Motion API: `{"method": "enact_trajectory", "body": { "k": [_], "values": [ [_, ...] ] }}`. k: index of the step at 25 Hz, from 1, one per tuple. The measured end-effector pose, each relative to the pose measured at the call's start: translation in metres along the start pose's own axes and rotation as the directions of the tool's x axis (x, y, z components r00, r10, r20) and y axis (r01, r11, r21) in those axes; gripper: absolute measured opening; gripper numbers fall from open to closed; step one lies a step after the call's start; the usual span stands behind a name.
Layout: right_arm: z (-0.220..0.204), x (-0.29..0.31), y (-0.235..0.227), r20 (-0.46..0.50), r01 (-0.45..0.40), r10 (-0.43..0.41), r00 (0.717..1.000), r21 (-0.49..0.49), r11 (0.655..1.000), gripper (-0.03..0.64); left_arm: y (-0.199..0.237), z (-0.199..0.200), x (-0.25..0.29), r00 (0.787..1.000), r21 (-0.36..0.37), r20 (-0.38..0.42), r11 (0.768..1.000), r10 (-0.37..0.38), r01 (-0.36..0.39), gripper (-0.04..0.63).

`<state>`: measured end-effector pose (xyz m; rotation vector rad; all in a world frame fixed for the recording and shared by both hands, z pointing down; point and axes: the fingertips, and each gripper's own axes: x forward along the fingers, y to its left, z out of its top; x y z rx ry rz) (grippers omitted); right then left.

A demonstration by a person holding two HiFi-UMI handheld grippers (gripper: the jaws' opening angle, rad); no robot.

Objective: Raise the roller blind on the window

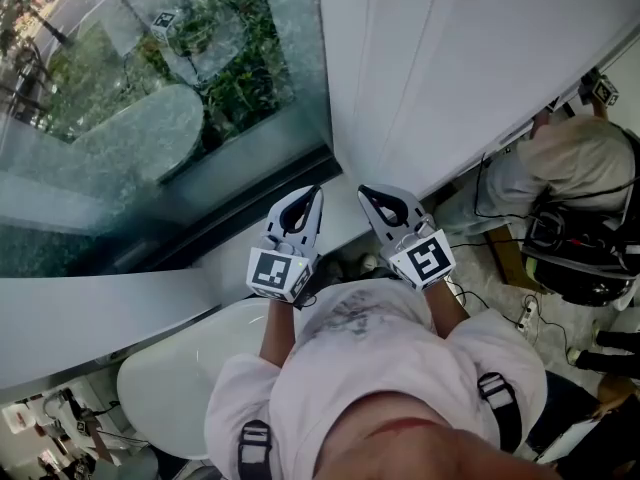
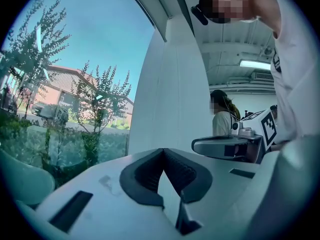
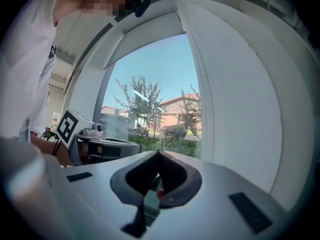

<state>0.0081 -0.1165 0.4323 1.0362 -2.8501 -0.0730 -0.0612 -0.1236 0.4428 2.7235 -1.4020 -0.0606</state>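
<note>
My left hand-held gripper (image 1: 315, 194) and right hand-held gripper (image 1: 364, 194) are pressed together, empty; the roller blind (image 1: 480, 68) looks light and limp, best pinched at its bottom edge.

Dressed in a pale short-sleeved shirt (image 1: 380, 368) with a faint grey print on the chest. Crossed by black buckled straps (image 1: 497, 396) at either side of the shirt. Ahead of the shirt, left claw (image 1: 316, 194) and right claw (image 1: 366, 194): white shells, dark grey ribbed pads (image 2: 179, 171), white marker cubes (image 1: 278, 273) bearing black squares.

Left gripper (image 2: 163, 150) jaws together, empty, before the roller blind (image 2: 170, 104)
</note>
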Motion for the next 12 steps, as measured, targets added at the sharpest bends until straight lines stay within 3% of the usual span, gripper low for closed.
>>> {"method": "enact_trajectory", "body": {
  "k": [12],
  "values": [
    [0.0017, 0.0051, -0.0049, -0.013, -0.005, 0.005, 1.0, -0.01, 1.0, 0.06, 0.0053, 0.0035, 0.006, 1.0, 0.004, 0.0, 1.0, 0.004, -0.004, 0.008]
  ]
}}
